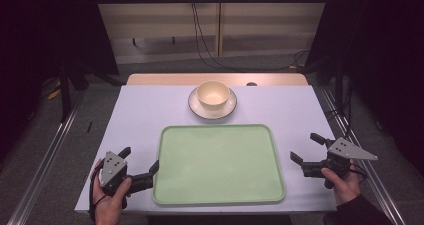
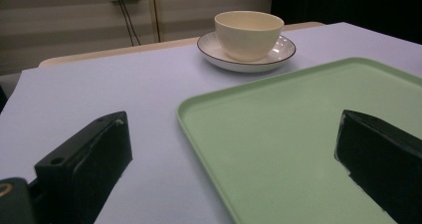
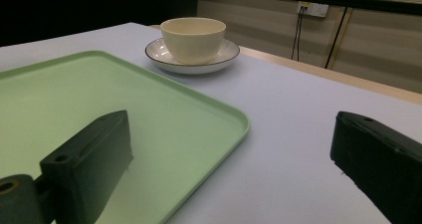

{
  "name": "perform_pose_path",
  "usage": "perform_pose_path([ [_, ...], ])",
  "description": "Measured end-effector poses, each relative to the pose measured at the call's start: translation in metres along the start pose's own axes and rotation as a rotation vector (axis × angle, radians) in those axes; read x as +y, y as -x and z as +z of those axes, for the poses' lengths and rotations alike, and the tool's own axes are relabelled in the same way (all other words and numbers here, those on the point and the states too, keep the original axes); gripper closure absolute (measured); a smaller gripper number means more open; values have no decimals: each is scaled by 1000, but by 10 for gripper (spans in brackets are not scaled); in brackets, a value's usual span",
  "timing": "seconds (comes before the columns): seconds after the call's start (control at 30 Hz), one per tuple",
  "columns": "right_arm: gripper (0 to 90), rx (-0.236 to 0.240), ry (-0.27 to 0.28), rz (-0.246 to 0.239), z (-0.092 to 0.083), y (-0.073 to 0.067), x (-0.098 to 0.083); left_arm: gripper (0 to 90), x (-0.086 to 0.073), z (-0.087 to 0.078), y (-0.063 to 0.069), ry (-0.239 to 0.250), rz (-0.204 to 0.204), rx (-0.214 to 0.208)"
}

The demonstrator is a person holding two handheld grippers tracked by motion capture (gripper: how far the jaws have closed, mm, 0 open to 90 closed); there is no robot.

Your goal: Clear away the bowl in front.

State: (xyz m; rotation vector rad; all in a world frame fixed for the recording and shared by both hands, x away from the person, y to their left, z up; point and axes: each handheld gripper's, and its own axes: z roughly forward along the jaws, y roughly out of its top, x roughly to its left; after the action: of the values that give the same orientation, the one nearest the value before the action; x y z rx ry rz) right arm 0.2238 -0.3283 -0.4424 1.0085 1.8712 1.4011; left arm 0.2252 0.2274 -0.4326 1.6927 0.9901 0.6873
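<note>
The left gripper (image 1: 141, 160) and right gripper (image 1: 306, 146) rest at either side of the green tray (image 1: 218, 163), fingers released and holding nothing. The tray lies bare in the middle of the worktop (image 1: 140, 110); a cream bowl (image 1: 213, 93) sits on a plate (image 1: 200, 110) just beyond its far edge. The likely step is gripping the tray's rim. Done well, each gripper slides one finger under the lip, clamps at matching points on opposite sides, and lifts level.
</note>
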Motion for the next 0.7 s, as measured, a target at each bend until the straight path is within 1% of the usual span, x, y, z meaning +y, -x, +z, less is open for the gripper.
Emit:
perform_pose_path([
  [0.03, 27, 0, 0, 0, 0, 0, 0, 13, 0, 0, 0, 0, 0, 0],
  [0.07, 26, 1, 0, -6, 0, 0, 0, 13, 0, -1, 0, -5, 25, 10],
  [0.1, 26, -5, 1, -4, -1, 0, 0, 13, 0, -1, 0, -5, 25, 10],
  [0.13, 26, -6, -2, -6, 0, 0, -1, 14, 0, 0, -1, -1, 2, -7],
  [0.17, 26, 0, -9, -11, 1, 0, -2, 13, 0, 0, -2, -10, -2, -9],
  [0.2, 26, 6, -19, -12, 2, -1, -2, 13, -1, 1, -2, -8, -8, -15],
  [0.23, 26, 3, -26, -13, 3, -2, -3, 13, -1, 1, -3, -8, -6, -7],
  [0.3, 26, 20, -36, -18, 4, -3, -3, 14, 0, 1, -3, -8, -12, -3],
  [0.33, 26, 22, -34, -20, 5, -3, -3, 12, 0, 0, -4, -16, -15, 12],
  [0.37, 25, 17, -34, -18, 5, -3, -3, 11, 0, 0, -4, -16, -15, 12],
  [0.4, 25, 17, -34, -18, 5, -3, -3, 11, 0, 1, -6, -20, -16, 3],
  [0.47, 25, 30, -29, -22, 4, -4, -3, 15, 0, 3, -8, -30, -34, 6],
  [0.5, 26, 38, -27, -23, 4, -4, -3, 14, 1, 4, -10, -28, -37, 1],
  [0.67, 25, 60, -47, -23, 5, -5, -4, 23, 1, 8, -9, -36, -27, 1],
  [0.7, 25, 72, -61, -22, 6, -6, -4, 23, 1, 11, -9, -34, -24, -5],
])
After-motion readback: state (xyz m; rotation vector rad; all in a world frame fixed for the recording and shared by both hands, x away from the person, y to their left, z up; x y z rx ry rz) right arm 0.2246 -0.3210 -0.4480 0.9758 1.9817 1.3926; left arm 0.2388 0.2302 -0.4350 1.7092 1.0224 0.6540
